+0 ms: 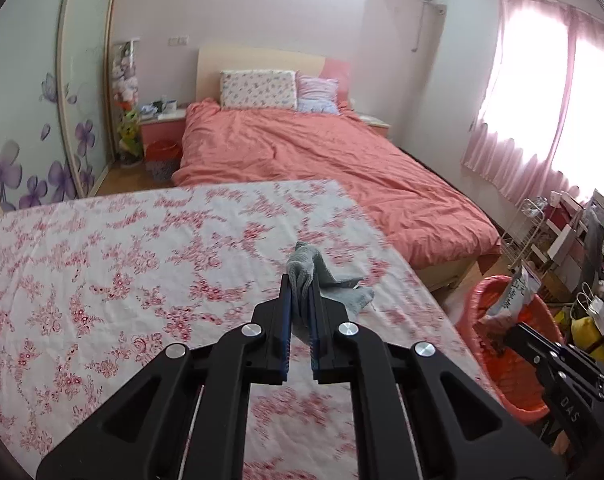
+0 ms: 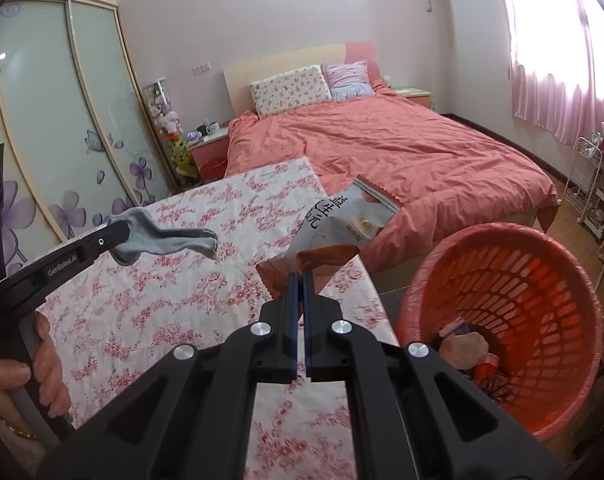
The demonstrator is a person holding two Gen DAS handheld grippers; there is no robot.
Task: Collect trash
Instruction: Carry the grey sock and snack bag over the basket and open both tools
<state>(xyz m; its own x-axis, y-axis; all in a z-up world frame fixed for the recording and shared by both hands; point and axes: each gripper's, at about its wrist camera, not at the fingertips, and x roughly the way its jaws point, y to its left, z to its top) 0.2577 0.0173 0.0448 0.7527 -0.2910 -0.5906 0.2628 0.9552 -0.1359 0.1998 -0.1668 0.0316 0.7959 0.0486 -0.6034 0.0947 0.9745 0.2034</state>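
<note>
Left tongs (image 1: 300, 280) clamping grey sock (image 1: 308, 276) (lifted); right tongs (image 2: 300, 278) pinching wrapper (image 2: 338, 228).

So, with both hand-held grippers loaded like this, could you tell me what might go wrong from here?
1. The left hand-held gripper pinches only one end of the grey sock; the rest dangles over the floral-covered table and could slip free.
2. The right hand-held gripper grips the snack bag by a corner; it isn't over the orange basket yet, so an early release would likely miss.
3. A sock may not be trash at all.
</note>
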